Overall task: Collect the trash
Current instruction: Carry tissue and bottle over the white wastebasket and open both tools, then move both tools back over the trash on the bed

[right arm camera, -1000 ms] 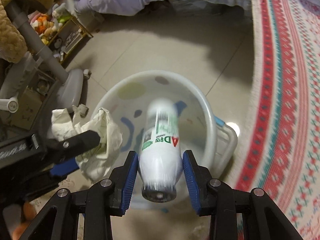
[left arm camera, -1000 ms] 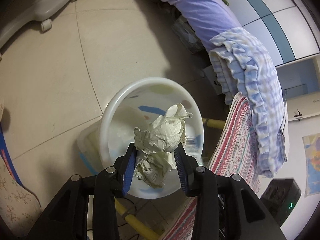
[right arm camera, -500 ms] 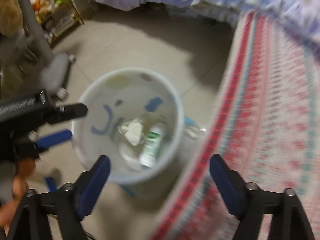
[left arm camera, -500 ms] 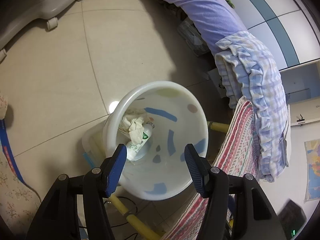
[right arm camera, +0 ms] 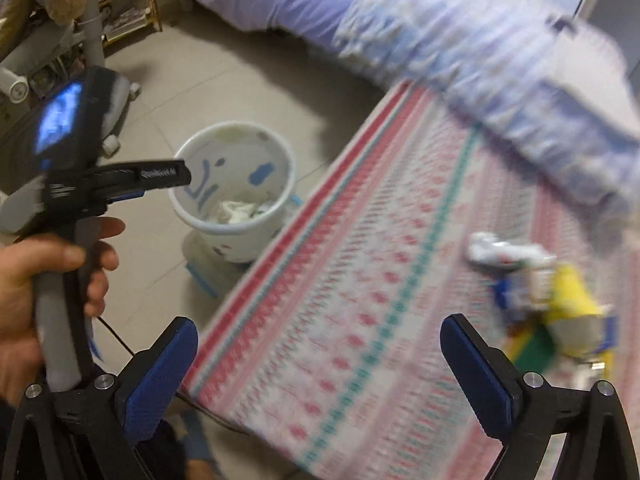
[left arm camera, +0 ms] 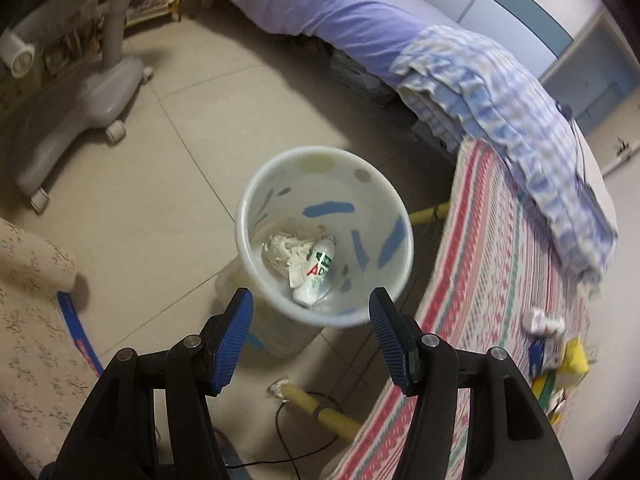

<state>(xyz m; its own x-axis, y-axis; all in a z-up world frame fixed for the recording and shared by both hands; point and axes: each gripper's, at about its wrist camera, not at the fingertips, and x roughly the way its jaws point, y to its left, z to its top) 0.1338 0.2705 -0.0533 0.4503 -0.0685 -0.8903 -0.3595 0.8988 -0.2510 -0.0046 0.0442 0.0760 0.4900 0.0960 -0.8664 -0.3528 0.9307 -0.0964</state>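
L gripper [left arm camera: 311,334]: jaws wide apart, nothing btwn the blue pads; hovers above the near rim of the bin, pointing down into it.
R gripper [right arm camera: 318,364]: jaws spread very wide, empty; over the patterned mat, aimed twd the far litter. View blurred.
Bin [left arm camera: 256,258]: white w/ blue, green & pink marks, upright on the tile floor, just beside the mat edge; sits on a pale lower container w/ blue tape.
Crumpled paper [left arm camera: 286,250]: at bin bottom, left part, touching the bottle.
Bottle [left arm camera: 318,276]: white, red/green label, lying on its side at bin bottom, right of the paper.
Mat [right arm camera: 360,300]: red/teal/white pattern, spread right of the bin.
Remaining litter [right arm camera: 548,300]: on the mat, far right: a white crumpled piece [right arm camera: 500,250] & a yellow/blue/green heap; blurred, can't tell what each is. Well apart from the bin.
Hand [right arm camera: 36,292]: grips the L gripper's grey handle, seen in R view.
Bed [left arm camera: 340,12]: lilac sheet, checked blanket [left arm camera: 508,108] draped onto the mat's far edge.
Grey wheeled base [left arm camera: 80,100]: far left on the floor.
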